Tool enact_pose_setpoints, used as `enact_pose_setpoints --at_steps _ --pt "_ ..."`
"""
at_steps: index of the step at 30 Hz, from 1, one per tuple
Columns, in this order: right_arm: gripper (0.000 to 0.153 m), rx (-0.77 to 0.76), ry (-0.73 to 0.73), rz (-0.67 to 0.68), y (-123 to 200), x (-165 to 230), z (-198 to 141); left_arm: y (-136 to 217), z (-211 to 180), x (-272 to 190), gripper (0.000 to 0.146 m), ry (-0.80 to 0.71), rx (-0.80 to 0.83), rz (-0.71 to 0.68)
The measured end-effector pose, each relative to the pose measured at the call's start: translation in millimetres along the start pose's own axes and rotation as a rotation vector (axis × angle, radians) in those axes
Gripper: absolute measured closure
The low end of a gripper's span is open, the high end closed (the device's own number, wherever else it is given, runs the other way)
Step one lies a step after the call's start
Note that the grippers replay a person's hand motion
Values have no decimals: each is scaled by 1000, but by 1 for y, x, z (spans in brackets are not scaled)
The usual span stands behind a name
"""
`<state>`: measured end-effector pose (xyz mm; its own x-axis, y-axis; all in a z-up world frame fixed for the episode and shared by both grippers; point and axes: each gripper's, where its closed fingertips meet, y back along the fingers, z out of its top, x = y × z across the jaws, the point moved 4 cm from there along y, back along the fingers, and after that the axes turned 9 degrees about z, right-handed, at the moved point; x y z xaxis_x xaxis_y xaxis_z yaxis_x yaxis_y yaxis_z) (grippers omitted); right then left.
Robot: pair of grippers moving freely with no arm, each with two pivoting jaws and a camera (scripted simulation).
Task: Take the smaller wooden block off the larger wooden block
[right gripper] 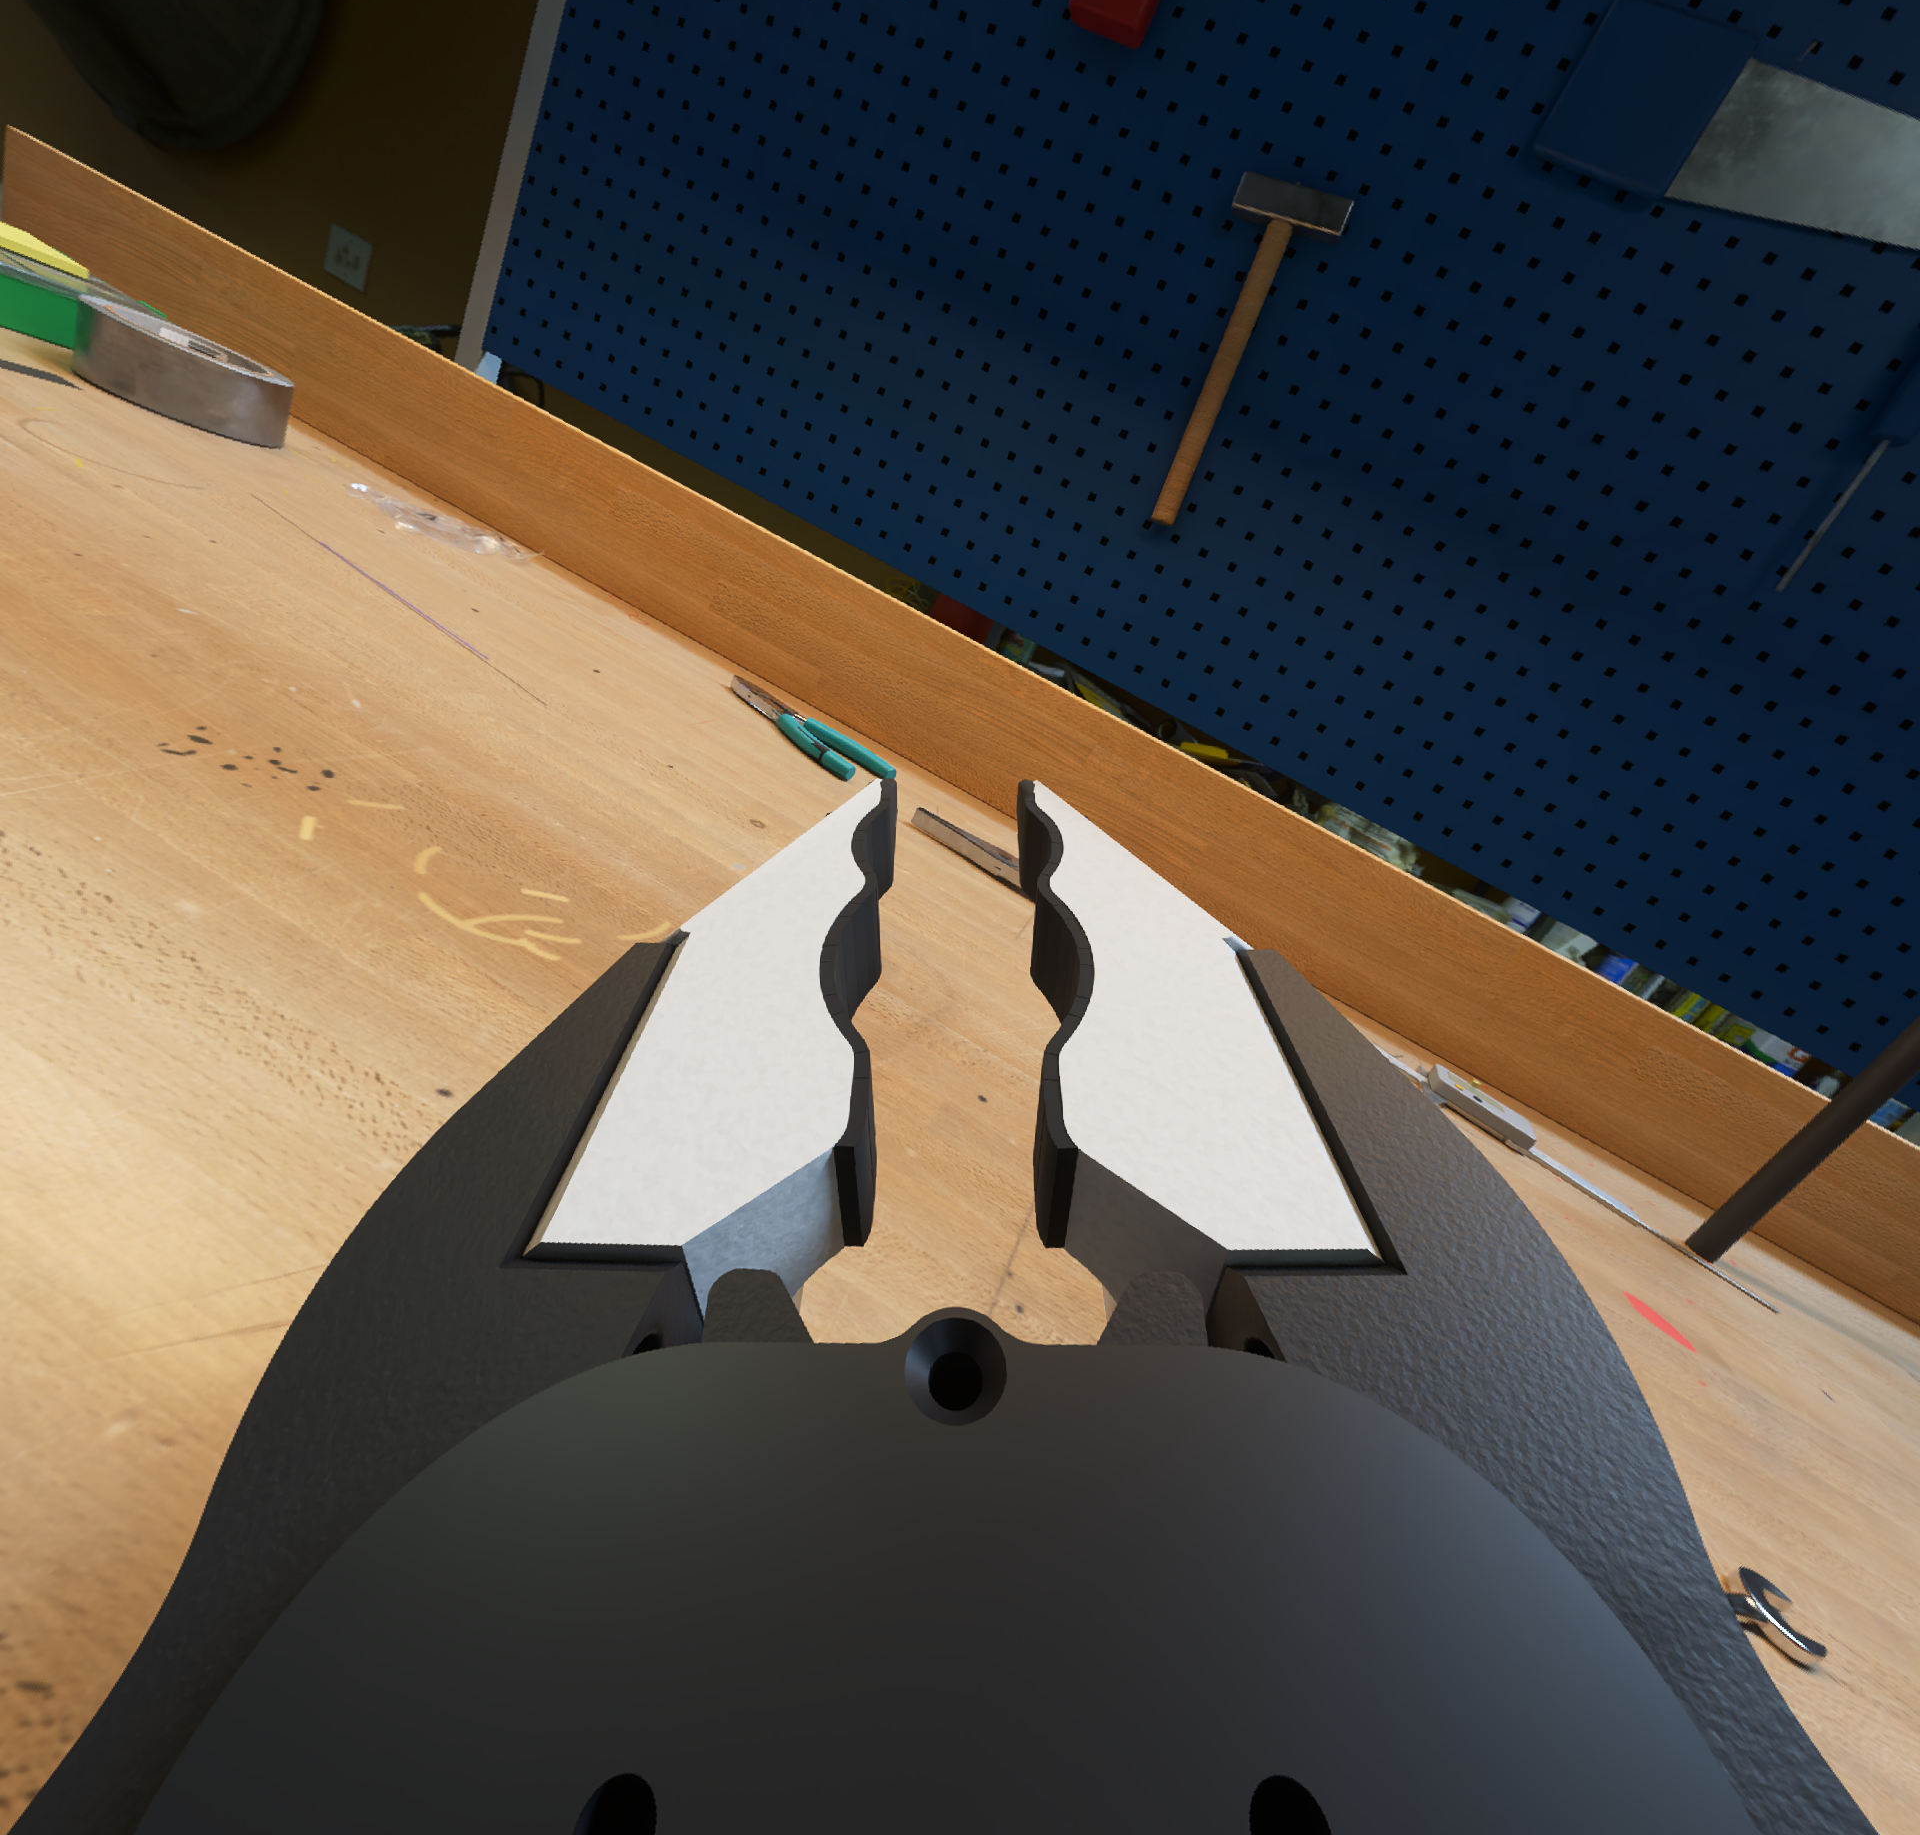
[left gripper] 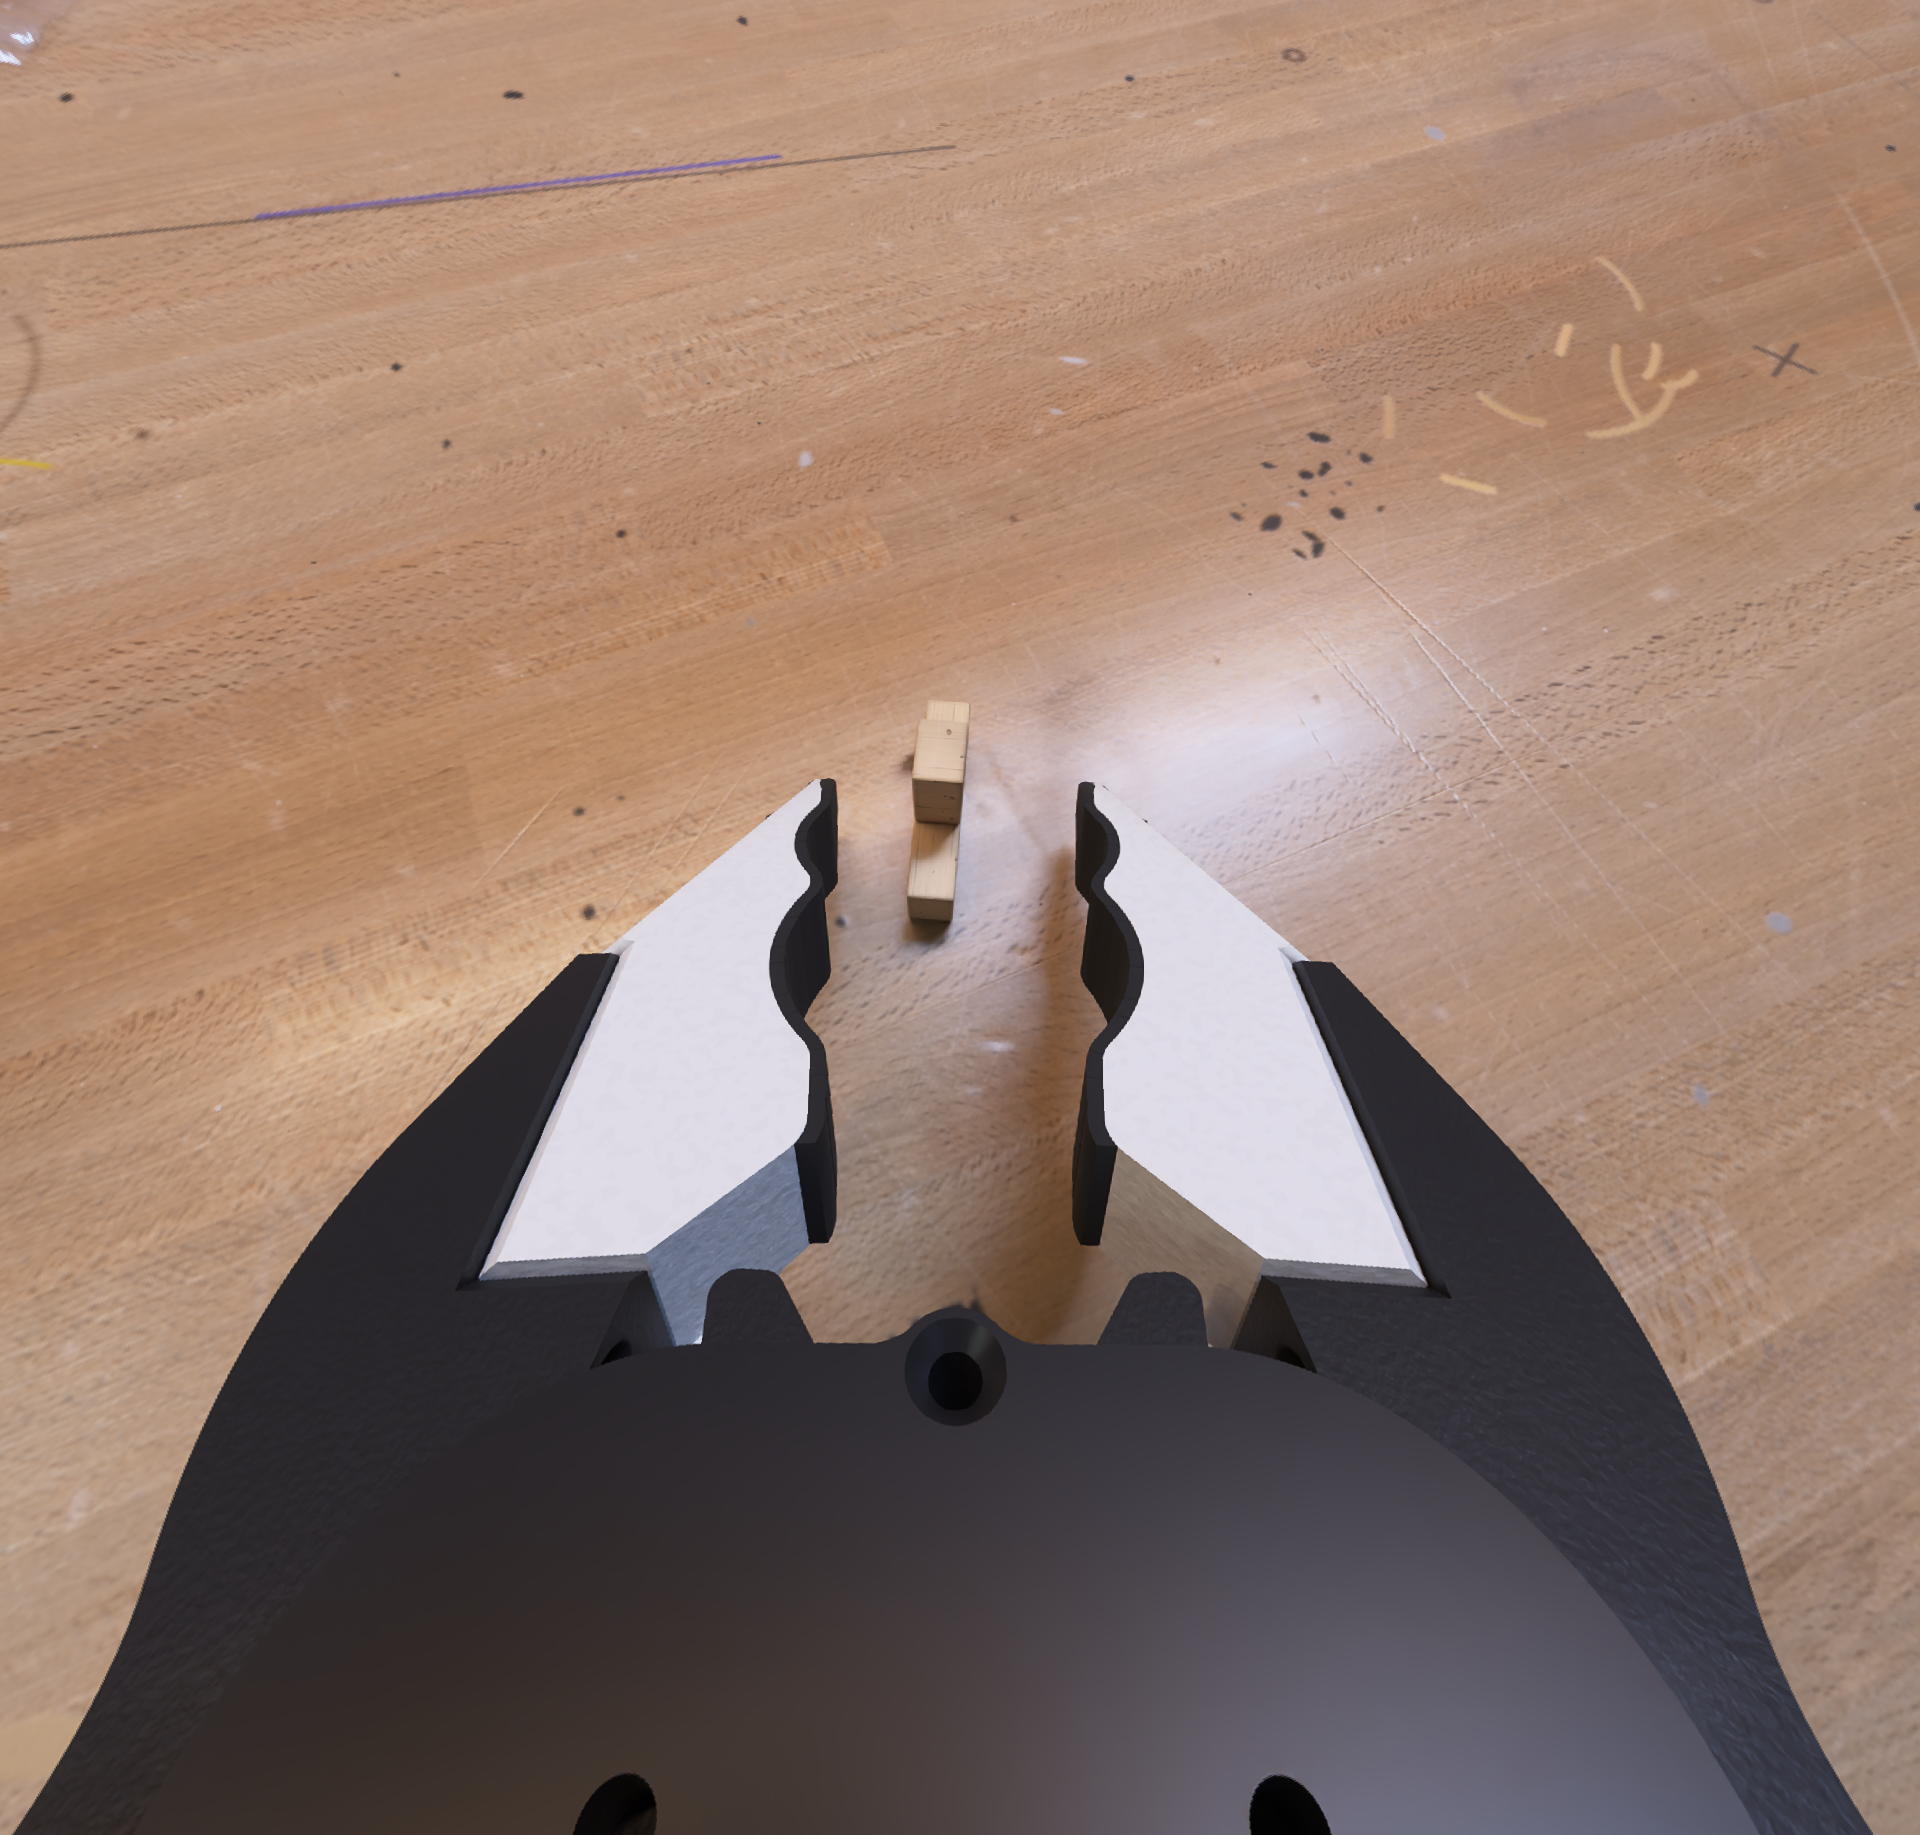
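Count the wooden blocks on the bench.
2. The larger wooden block lies flat on the workbench ahead of the open left tool; the smaller wooden block sits on it. None visible elsewhere.

Pale, matt small wooden block (left gripper: 940, 771) atop pale long wooden block (left gripper: 932, 871); scuffed, semi-gloss brown wooden workbench (left gripper: 1351, 746); at 12 o'clock, matt-black, white-faced left gripper (left gripper: 954, 809).
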<state>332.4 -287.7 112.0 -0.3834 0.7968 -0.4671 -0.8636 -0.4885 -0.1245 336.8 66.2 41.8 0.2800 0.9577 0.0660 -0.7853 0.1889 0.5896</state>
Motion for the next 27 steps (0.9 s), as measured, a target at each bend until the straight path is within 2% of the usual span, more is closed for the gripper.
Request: enact_pose_setpoints --at_steps 9,22,27 --pt "130 7 3 1 -1 0 -1 -4 -3 2 110 -11 29 7" --pt "130 13 -4 9 -1 1 -2 -4 -4 4 137 -39 44 6" --pt "130 14 -14 9 -2 0 -2 -4 -5 4 137 -38 47 8"
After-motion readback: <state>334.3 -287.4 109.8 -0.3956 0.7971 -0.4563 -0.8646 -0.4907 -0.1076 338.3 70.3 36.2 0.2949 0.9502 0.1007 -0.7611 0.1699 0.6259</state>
